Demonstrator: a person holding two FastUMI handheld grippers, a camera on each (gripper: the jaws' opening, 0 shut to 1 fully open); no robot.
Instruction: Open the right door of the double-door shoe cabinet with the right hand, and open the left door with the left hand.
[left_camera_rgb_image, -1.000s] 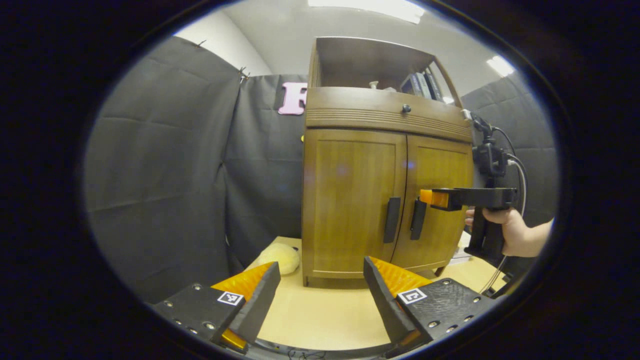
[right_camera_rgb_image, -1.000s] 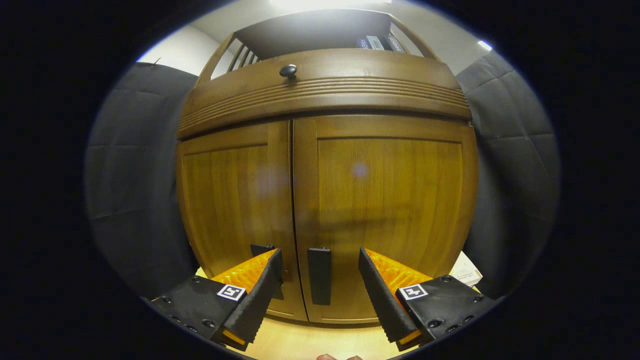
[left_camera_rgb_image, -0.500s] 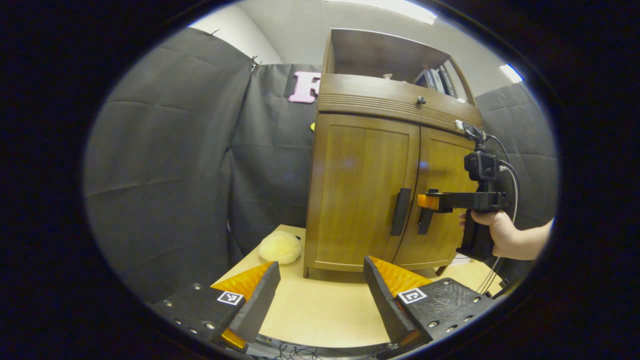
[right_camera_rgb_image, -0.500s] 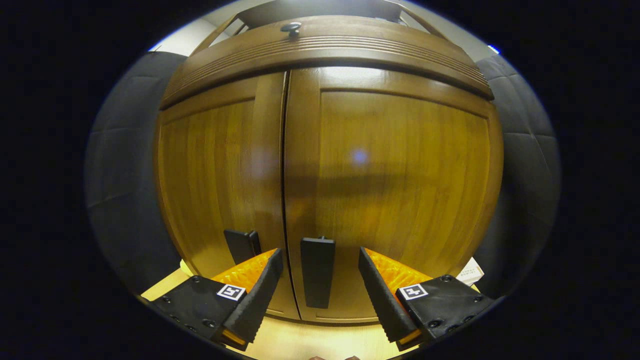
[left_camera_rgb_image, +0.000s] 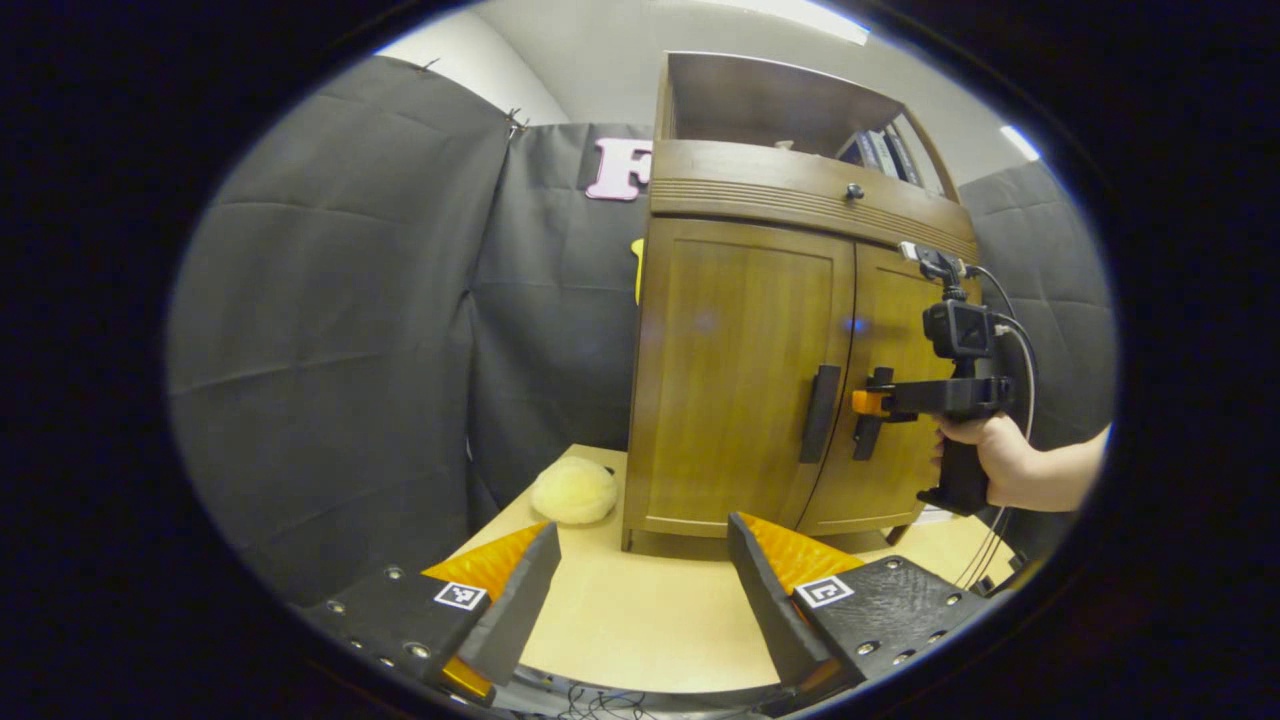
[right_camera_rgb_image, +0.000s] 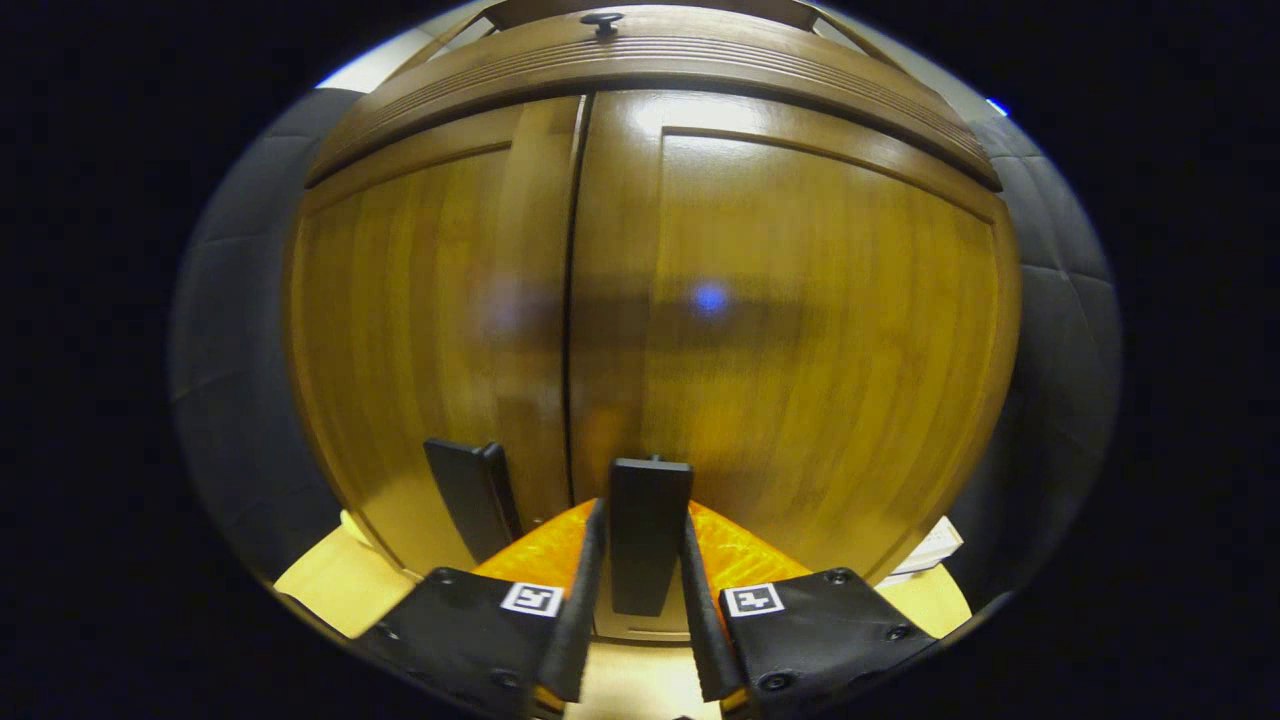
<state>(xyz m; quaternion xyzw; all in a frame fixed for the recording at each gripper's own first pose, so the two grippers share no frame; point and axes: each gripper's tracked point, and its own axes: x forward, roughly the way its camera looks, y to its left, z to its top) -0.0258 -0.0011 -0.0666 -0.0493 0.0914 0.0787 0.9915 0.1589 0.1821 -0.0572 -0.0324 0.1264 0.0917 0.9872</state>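
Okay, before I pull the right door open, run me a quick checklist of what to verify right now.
1. Right tongs closed on right door handle: ok.
2. Right door still flush with left door: ok.
3. Left tongs open, back from the cabinet: ok.
4. Left door handle free for the left tongs: ok.
5. Plush ball clear of the right door's swing: ok.
6. Grip firm enough: cannot tell.

Nothing legible showing anywhere. Small black-and-white square markers (left_camera_rgb_image: 823, 591) sitting on the gripper bodies, patterns only, no letters or numbers. Book spines (left_camera_rgb_image: 880, 152) standing at two o'clock in the cabinet's upper shelf, too small for reading. White paper (right_camera_rgb_image: 925, 552) lying at four o'clock, print blurred.
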